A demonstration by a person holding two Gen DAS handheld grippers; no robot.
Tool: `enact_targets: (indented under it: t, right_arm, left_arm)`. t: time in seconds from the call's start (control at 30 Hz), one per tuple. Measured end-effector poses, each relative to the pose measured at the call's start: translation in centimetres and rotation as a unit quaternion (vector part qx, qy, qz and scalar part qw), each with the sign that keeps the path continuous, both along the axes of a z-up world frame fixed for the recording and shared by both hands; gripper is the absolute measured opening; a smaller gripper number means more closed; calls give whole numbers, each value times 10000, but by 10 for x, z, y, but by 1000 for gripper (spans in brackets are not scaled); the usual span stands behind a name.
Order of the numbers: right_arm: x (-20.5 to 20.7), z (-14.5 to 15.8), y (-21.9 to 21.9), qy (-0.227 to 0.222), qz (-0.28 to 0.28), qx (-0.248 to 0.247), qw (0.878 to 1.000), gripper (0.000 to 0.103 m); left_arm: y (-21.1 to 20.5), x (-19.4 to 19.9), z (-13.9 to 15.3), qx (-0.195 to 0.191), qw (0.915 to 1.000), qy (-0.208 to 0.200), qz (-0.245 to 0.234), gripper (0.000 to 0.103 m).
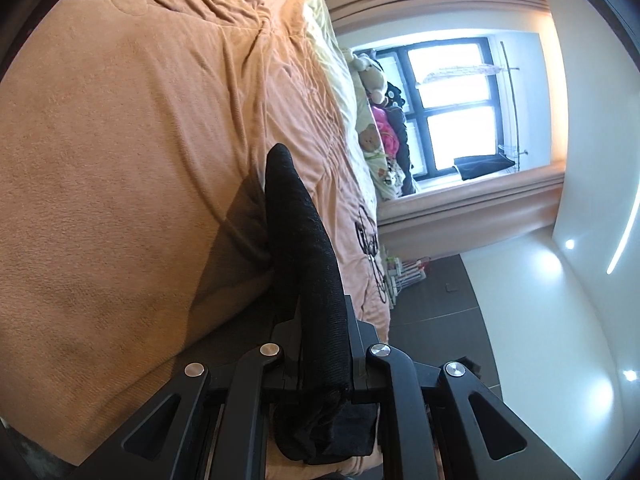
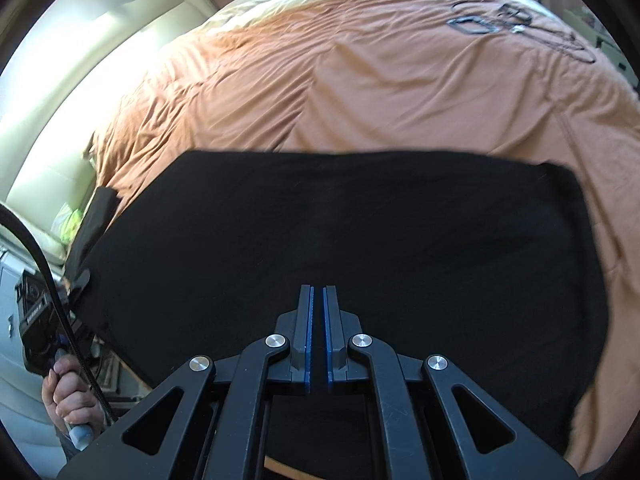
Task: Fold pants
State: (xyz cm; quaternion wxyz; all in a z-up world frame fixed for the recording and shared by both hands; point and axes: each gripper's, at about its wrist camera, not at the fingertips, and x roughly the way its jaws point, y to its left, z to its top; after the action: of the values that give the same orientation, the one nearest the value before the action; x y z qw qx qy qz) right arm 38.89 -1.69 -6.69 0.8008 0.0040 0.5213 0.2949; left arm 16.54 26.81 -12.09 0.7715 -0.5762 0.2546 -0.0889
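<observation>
Left tongs (image 1: 316,320) clamped on pants (image 2: 340,248) edge; right tongs (image 2: 319,332) nearly closed, empty. Risk: cloth slipping, fold skewing on bed (image 2: 380,92).

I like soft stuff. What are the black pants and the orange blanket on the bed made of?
The black pants look like matte knit fabric, maybe cotton; the left wrist view shows a fine ribbed weave where the left gripper pinches them. The orange blanket looks like soft, fuzzy fleece or brushed cotton: no shine, and it wrinkles gently.
</observation>
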Motion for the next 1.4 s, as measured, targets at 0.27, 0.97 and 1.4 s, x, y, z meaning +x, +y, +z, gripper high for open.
enact_targets:
  t: [0.27, 0.97, 1.4]
  right_arm:
    - [-6, -42, 27, 356, 103, -60, 9993, 2]
    - [-50, -62, 11, 836, 577, 294, 9944, 1]
    - [18, -52, 27, 208, -23, -84, 9997, 1]
  left_arm:
    - [0, 2, 3, -42, 9999, -94, -62, 14]
    - [10, -13, -26, -492, 9987, 0, 134, 14]
    - [11, -26, -36, -722, 9967, 52, 371, 14]
